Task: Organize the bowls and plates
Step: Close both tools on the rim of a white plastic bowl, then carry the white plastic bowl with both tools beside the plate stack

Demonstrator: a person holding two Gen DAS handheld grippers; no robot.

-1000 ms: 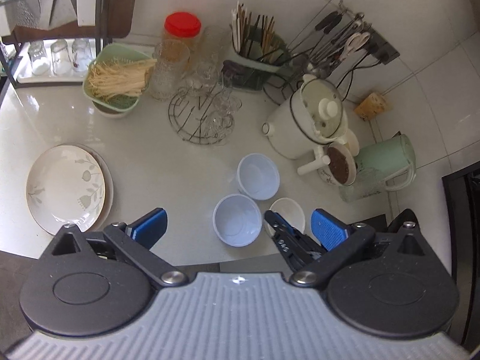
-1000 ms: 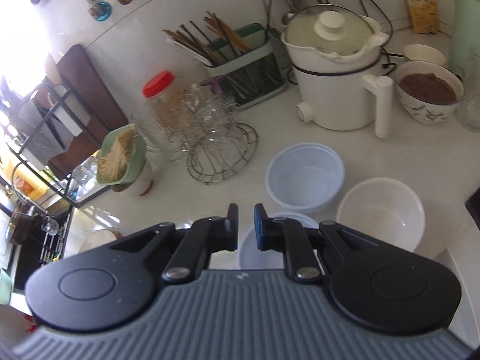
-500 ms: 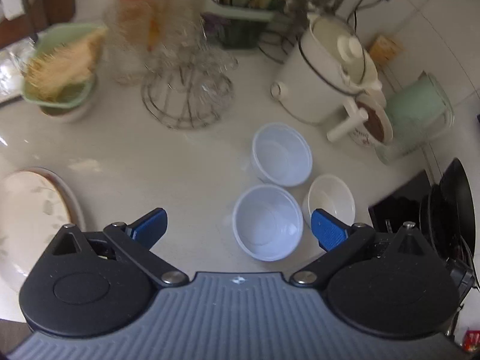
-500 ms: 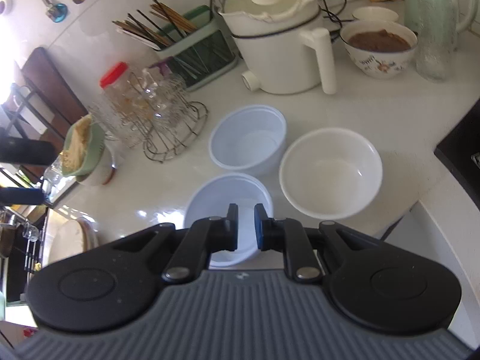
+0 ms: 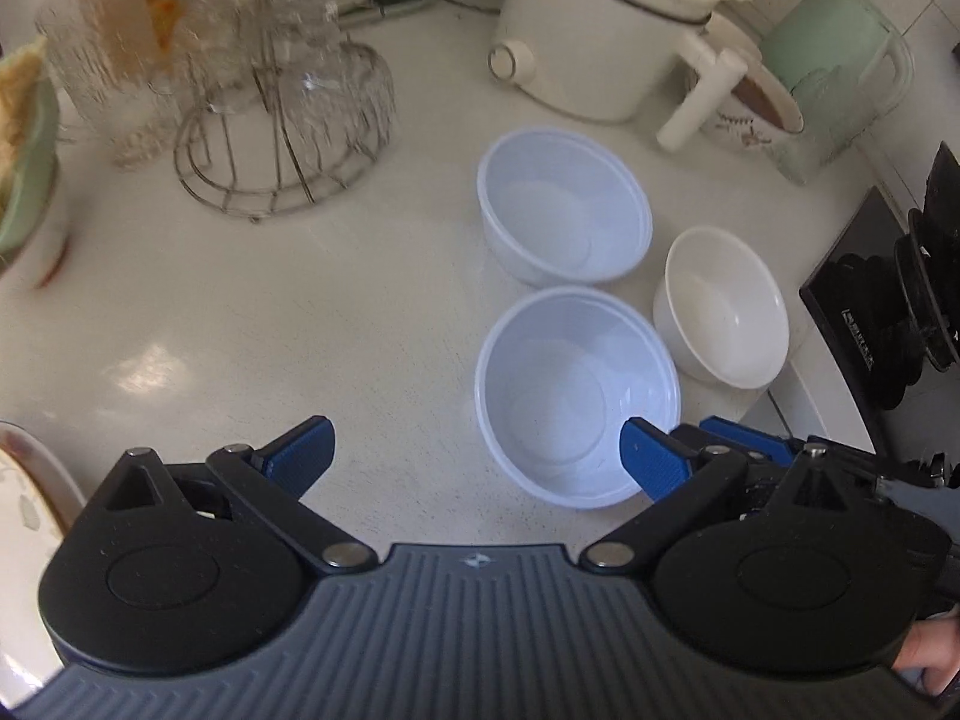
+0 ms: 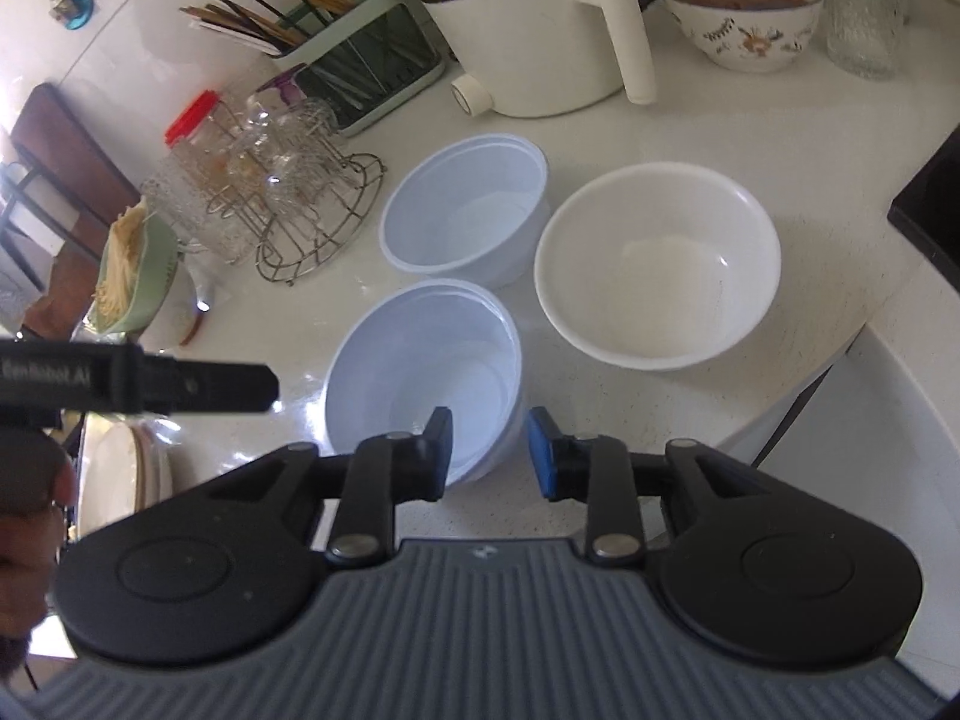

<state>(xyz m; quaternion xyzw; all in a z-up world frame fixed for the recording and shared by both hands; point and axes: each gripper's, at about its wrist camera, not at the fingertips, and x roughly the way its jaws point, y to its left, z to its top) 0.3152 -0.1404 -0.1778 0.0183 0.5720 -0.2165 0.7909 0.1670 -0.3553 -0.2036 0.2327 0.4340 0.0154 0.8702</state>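
In the left wrist view, the left gripper point(image 5: 477, 453) is released, with its blue pads wide apart and nothing between them. It hangs over the white counter point(image 5: 288, 312). The near bowl point(image 5: 577, 397), pale blue, stands on the counter just in front of the right pad. The far bowl point(image 5: 564, 205), of the same kind, stands behind it, very close; I cannot tell if the two touch. The white bowl point(image 5: 723, 307) stands to the right of both, near the counter edge. At the far left is a wire rack point(image 5: 282, 138) with glasses, and at the far side a white cooker point(image 5: 600, 30). At the left edge a part of a plate point(image 5: 27, 516) shows. The blue pads of the right gripper point(image 5: 741, 435) appear behind the right finger.

In the right wrist view, the right gripper point(image 6: 489, 447) is partly released. Its pads stand on the two sides of the near rim of the near bowl point(image 6: 423, 372), the left pad inside the bowl and the right pad outside, with a gap, so it does not grasp. The far bowl point(image 6: 465, 207) stands behind it, and the white bowl point(image 6: 657, 264) is to the right, close to both. A flowered bowl point(image 6: 750, 18) with brown contents stands at the far right, beside the cooker point(image 6: 534, 24). A finger of the left gripper point(image 6: 138, 381) comes in from the left. The plate point(image 6: 120, 474) lies at the near left.
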